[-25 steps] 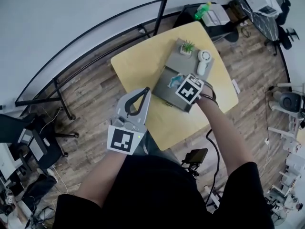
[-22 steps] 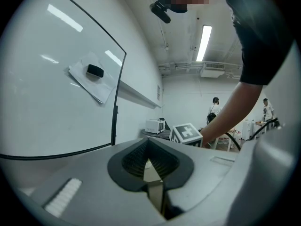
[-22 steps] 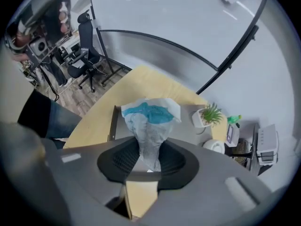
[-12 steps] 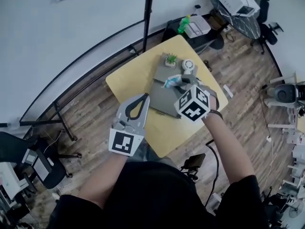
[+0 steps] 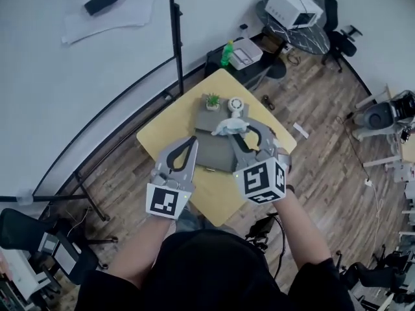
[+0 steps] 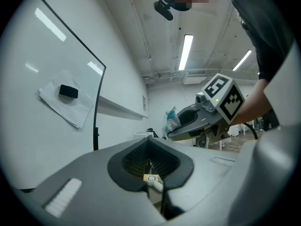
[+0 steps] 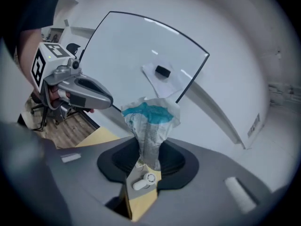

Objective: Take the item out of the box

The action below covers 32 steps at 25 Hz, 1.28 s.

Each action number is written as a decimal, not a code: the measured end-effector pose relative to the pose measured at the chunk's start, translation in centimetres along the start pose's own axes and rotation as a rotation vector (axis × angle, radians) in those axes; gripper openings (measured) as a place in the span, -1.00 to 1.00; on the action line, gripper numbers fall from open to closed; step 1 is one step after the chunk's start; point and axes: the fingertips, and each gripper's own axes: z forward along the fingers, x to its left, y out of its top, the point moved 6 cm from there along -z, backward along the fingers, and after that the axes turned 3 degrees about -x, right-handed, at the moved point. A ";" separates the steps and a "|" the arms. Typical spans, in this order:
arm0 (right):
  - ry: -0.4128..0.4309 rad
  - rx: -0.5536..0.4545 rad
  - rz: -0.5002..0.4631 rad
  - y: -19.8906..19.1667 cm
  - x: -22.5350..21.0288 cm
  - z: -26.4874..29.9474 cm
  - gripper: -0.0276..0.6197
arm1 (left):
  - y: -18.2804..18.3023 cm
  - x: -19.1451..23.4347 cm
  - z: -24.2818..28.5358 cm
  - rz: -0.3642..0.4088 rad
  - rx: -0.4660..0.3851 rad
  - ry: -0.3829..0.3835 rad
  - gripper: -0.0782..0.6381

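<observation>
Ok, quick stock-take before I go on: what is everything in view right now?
crinkled white-and-teal plastic packet: one, white and teal, pinched in right gripper
flat grey box: one, grey, on table
square yellow table: one, yellow, wood floor
small potted plant: one, green, box's far end
round white handheld fan: one, white, beside plant
green bottle: one, green, dark stand beyond table
left gripper: grey, shut, empty
right gripper: grey, shut on packet

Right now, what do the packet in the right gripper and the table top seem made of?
Packet: probably thin plastic film; crinkled and bunched, whitish with teal print.
Table top: smooth matte yellow, perhaps laminate or painted wood; no grain visible.
</observation>
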 end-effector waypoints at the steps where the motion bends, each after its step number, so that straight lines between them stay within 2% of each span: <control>1: -0.032 -0.026 0.010 0.1 -0.2 -0.8 -0.55 | 0.4 -0.2 0.2 0.006 -0.005 -0.006 -0.78; 6: -0.157 -0.135 0.089 0.4 -0.6 -4.0 -0.55 | 1.6 -0.8 0.6 0.035 -0.017 -0.030 -0.78; 15: -0.300 -0.255 0.272 -1.1 -1.1 -7.1 -0.55 | 2.5 -0.6 1.6 0.058 -0.031 -0.038 -0.78; 24: -0.351 -0.331 0.446 -3.4 -0.8 -8.0 -0.55 | 2.8 -0.4 1.7 0.067 -0.035 -0.037 -0.78; 32: -0.343 -0.344 0.480 -4.4 0.4 -8.1 -0.55 | 2.8 -0.4 1.1 0.067 -0.035 -0.030 -0.78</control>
